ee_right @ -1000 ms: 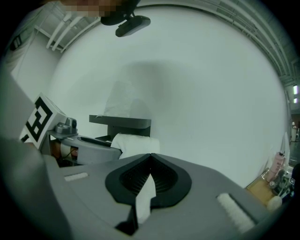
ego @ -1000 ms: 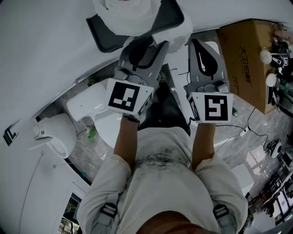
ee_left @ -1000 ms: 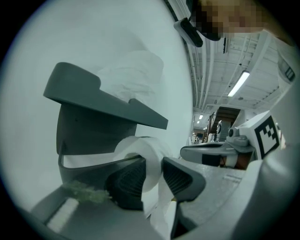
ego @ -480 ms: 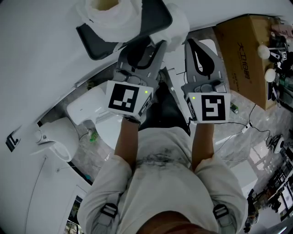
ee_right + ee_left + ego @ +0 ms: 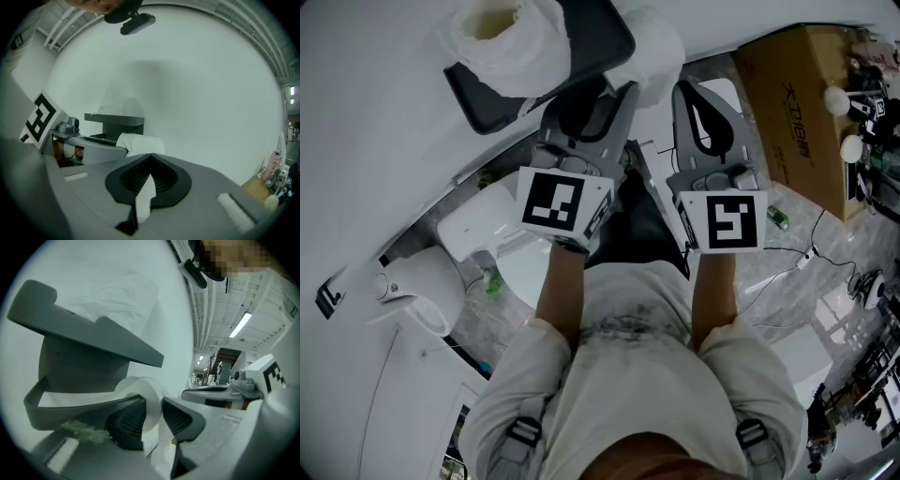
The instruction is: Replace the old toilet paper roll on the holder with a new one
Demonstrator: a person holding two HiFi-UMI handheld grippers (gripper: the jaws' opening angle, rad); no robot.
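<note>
While the left tool (image 5: 152, 416) clamps a toilet paper roll (image 5: 138, 389) at the right end of the holder (image 5: 93, 341), under its top shelf, the right tool (image 5: 150, 174) is closed tight on a thin strip of paper (image 5: 146, 196) that looks like the loose tail of that roll. That split grip is the main hazard. If the two tools drift apart, the tail will either tear off or turn the roll and spill paper.

The roll is soft, so a harder pinch could flatten its core and make it bind on the holder's arm, while a slacker one could let it drop. I cannot tell whether the roll is seated on the arm or free of it, so a sideways pull may jam.

A second roll (image 5: 502, 42), ragged and with its core showing, sits on the top shelf toward the shelf's left end. A bump of the left tool against the shelf from below could tip it off. The white wall (image 5: 201, 93) is close behind, which leaves little room to swing either tool.
</note>
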